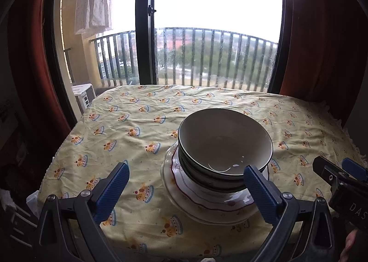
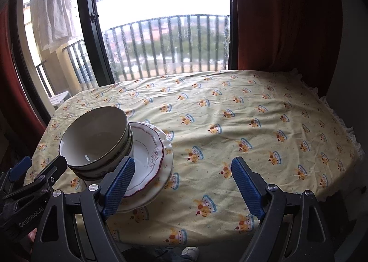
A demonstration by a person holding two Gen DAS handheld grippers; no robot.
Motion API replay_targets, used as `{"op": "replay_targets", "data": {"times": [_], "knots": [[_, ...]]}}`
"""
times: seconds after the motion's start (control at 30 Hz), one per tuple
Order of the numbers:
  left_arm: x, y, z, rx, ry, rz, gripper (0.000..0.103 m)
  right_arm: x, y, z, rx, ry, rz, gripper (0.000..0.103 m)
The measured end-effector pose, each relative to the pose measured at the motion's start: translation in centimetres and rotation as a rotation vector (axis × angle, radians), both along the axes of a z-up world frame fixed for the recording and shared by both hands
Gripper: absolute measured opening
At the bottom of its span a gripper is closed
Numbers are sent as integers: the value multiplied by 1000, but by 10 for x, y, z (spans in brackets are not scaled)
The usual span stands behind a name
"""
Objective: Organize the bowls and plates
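The bowls sat nested on the stacked plates; both grippers' jaws stood released, empty; stacking looked finished.

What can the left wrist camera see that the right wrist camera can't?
Only the left wrist view shows the white slatted box past the table's far-left corner, and the open left gripper from behind.

Only the right wrist view shows a white shoe under the table's near edge, and the open right gripper from behind.

Both show the stacked dark-rimmed grey bowls on the scalloped red-trimmed white plates, the yellow patterned tablecloth, the balcony railing and the red curtains.
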State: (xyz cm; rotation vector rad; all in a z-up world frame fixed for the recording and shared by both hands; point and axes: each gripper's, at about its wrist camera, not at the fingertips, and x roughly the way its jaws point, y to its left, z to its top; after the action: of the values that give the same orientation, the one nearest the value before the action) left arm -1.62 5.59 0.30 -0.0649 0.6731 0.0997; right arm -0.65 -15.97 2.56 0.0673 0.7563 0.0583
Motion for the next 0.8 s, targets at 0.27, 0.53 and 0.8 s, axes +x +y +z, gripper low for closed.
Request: {"op": "replay_targets", "data": {"times": [0.27,0.53,0.8], "knots": [[-10,-5,5,-11,-29,9,103,-13,1,4,-10,-47,49,92],[-19,-7,5,-14,-32,33,103,-20,2,5,-19,-55,84,94],[-23,-12,13,14,-66,31,103,-25,-2,12,-8,-88,61,96]]}}
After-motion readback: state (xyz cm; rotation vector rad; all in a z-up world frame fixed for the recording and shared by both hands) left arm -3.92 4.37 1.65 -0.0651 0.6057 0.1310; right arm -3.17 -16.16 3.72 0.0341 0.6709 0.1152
